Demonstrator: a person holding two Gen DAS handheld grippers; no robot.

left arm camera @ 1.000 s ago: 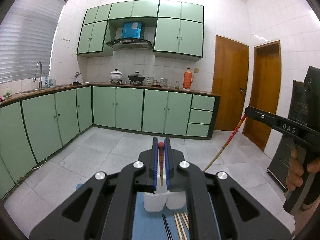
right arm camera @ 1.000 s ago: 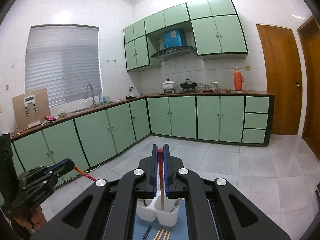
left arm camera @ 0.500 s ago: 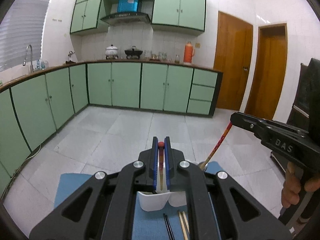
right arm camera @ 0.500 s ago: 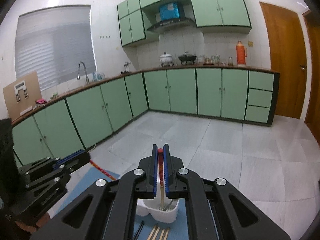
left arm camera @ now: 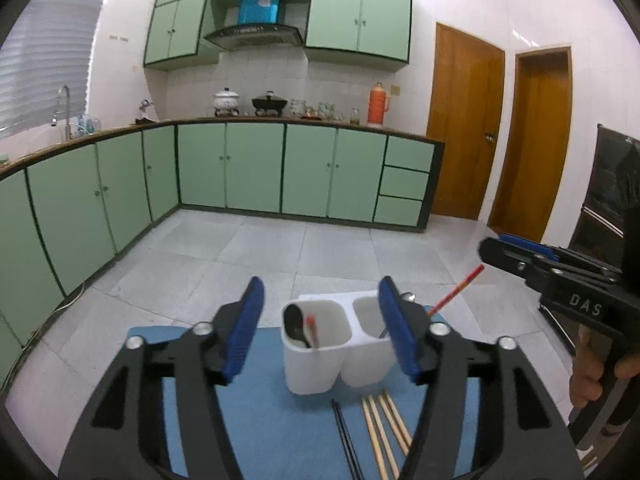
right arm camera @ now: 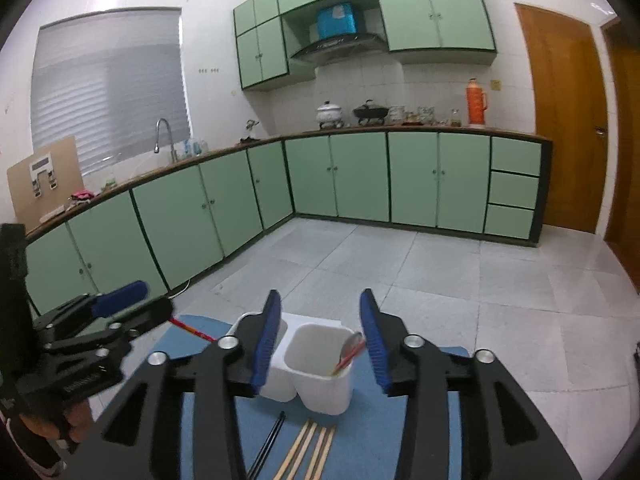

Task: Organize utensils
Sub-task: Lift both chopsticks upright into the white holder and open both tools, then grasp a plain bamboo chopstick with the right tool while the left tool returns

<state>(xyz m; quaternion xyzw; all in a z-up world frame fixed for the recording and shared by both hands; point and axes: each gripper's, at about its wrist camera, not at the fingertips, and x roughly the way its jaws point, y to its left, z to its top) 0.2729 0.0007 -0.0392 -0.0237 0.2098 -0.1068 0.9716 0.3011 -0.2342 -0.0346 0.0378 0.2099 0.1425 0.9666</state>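
Left claw [left arm camera: 320, 324] released, blue pads spread wide and empty, hanging just above the white two-cup holder [left arm camera: 336, 354]. Right claw [right arm camera: 320, 336] likewise spread, nothing between its pads, also poised over the holder.

Holder sits on a blue mat [left arm camera: 256, 432] covering the surface.
- Left wrist view: left cup has a dark spoon [left arm camera: 297, 325] and a red-tipped chopstick [left arm camera: 311, 330] leaning inside.
- Right cup carries a second red chopstick [left arm camera: 456, 290] sticking out at a slant toward the right claw body [left arm camera: 560, 280]; its lower end is hidden behind the left claw's pad. Cannot tell if a metal utensil also stands in there; only a thin grey sliver shows.
- Right wrist view: near cup holds a red chopstick plus a metal spoon bowl [right arm camera: 351, 342] against the rim. A red chopstick [right arm camera: 192, 330] also pokes out beside the left claw body [right arm camera: 100, 332], apart from its pads.

Loose on the mat, just in front of the holder: a black chopstick pair [left arm camera: 346, 440] and four pale wooden chopsticks [left arm camera: 386, 432], lying roughly parallel, not touching the holder.

Person's fingers [left arm camera: 588, 368] wrap the right claw's handle at the frame edge.
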